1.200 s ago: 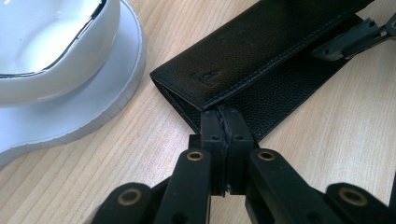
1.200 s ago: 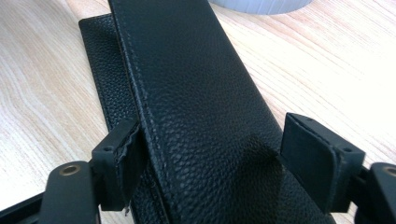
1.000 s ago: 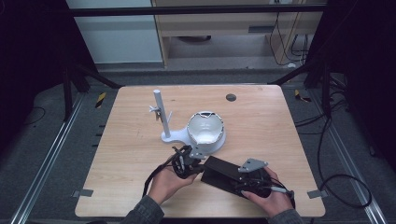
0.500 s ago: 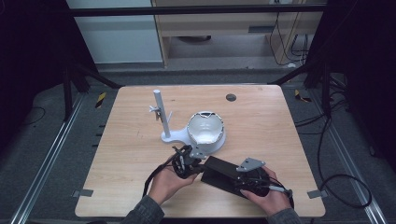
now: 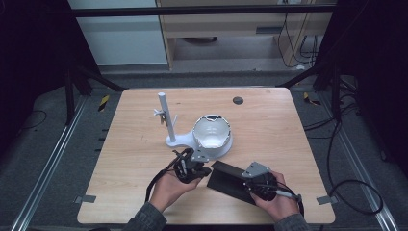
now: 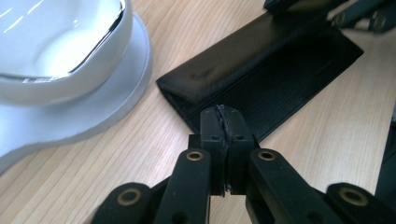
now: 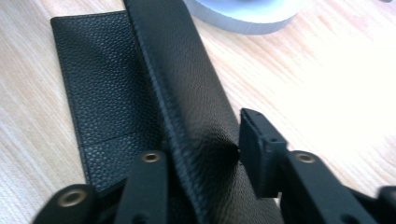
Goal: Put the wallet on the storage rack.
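Black leather case [image 7: 187,93] hides the right gripper's [image 7: 210,158] left fingertip.

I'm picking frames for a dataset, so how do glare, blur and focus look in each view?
High view: dim, soft, dark surroundings around the light wooden table. Left gripper view: glare on the glossy white bowl-shaped holder, while the black leather case stays sharp. Right gripper view: table washed out at right, near jaws blurred.
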